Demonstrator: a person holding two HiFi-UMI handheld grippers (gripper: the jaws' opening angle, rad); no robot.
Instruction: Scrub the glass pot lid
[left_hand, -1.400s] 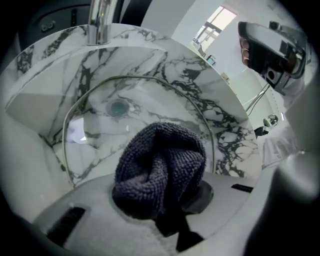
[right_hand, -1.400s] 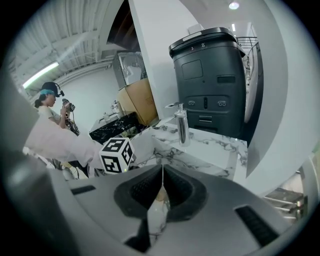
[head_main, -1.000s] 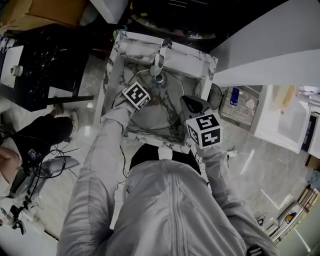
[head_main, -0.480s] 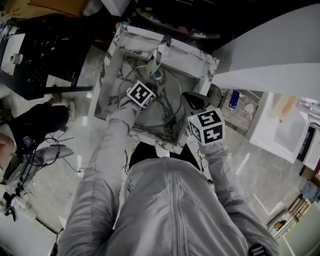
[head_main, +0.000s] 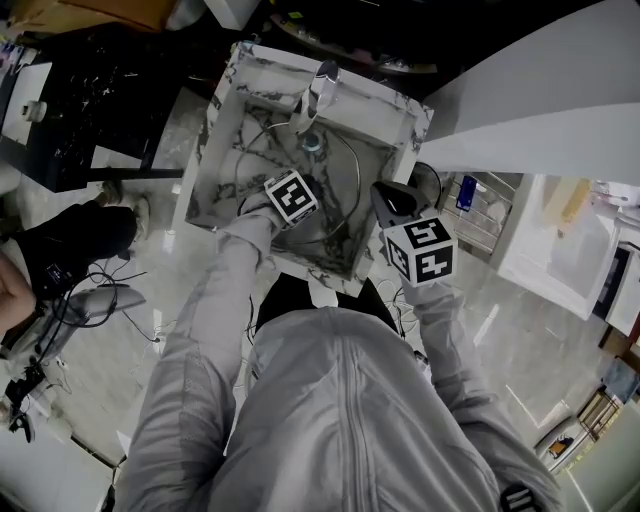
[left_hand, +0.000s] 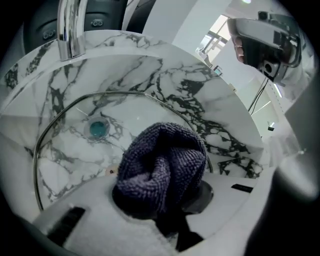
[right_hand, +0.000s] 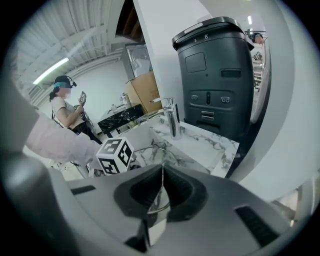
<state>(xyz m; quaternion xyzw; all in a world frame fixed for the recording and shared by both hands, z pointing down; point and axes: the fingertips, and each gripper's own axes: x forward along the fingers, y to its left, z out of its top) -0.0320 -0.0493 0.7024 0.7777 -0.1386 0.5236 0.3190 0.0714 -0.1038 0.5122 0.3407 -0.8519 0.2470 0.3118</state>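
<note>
Glass pot lid: it sits inside the marble sink, and its metal rim runs in a wide arc round the basin. The teal drain shows through the glass at the far left.

Right gripper: its jaws are closed on the lid's near right rim, and a thin strip of metal edge shows between the pads. In the head view this gripper stands over the sink's right wall.

Left gripper: its jaws are clamped on a bunched dark knitted cloth. The cloth is held over the near part of the lid, but contact with the glass cannot be confirmed. In the head view this gripper is inside the basin, over the lid.

Surroundings: a chrome faucet rises at the far edge of the sink. A dark appliance stands behind it. A person stands in the background at far left.
</note>
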